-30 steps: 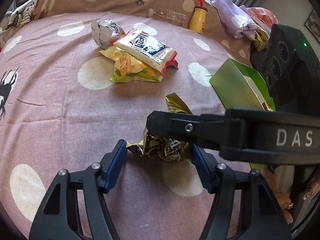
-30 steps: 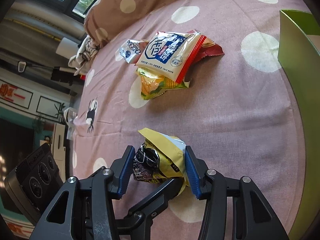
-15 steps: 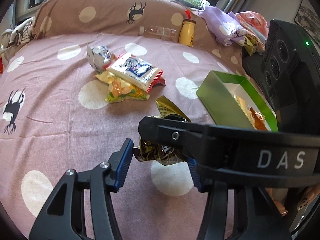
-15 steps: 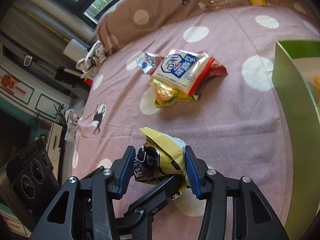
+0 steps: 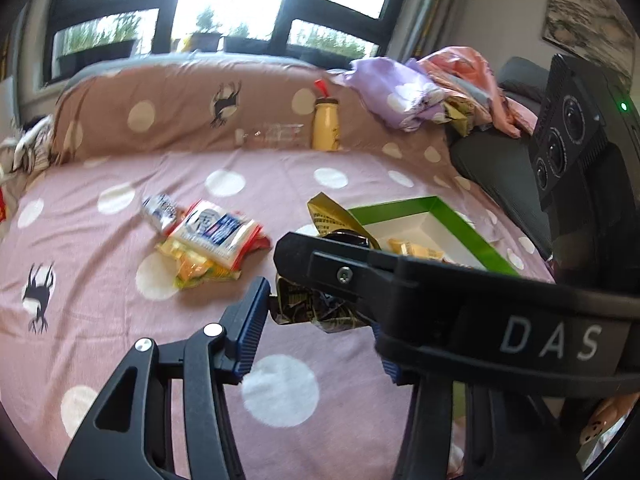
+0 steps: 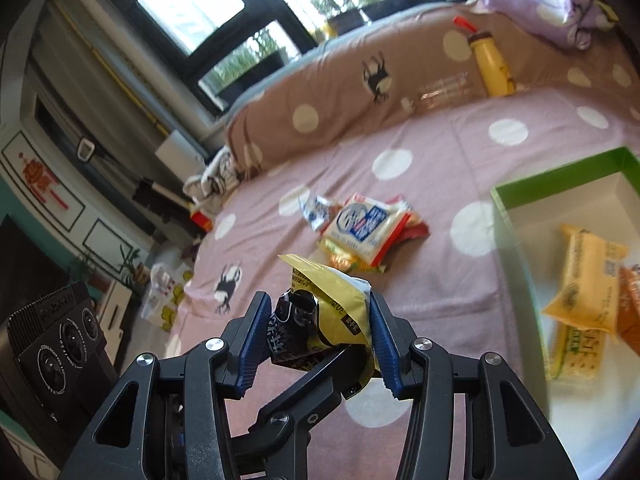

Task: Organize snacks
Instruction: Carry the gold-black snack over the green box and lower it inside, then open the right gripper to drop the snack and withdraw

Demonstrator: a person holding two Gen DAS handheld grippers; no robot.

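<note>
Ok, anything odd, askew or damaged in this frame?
Only the yellow snack bag: it is crumpled and tilted between the right gripper fingers, its top flap sticking up. The other packets lie heaped on the bedspread, unspilled.

Yellow-and-black snack packet [image 6: 320, 320] clamped between right gripper [image 6: 316, 340] jaws, green box [image 6: 516, 248] just beside.

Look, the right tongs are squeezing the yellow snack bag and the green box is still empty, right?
Not quite. The right tongs do squeeze the yellow snack bag, but the green box isn't empty: the right wrist view shows snack packs already lying inside.
</note>
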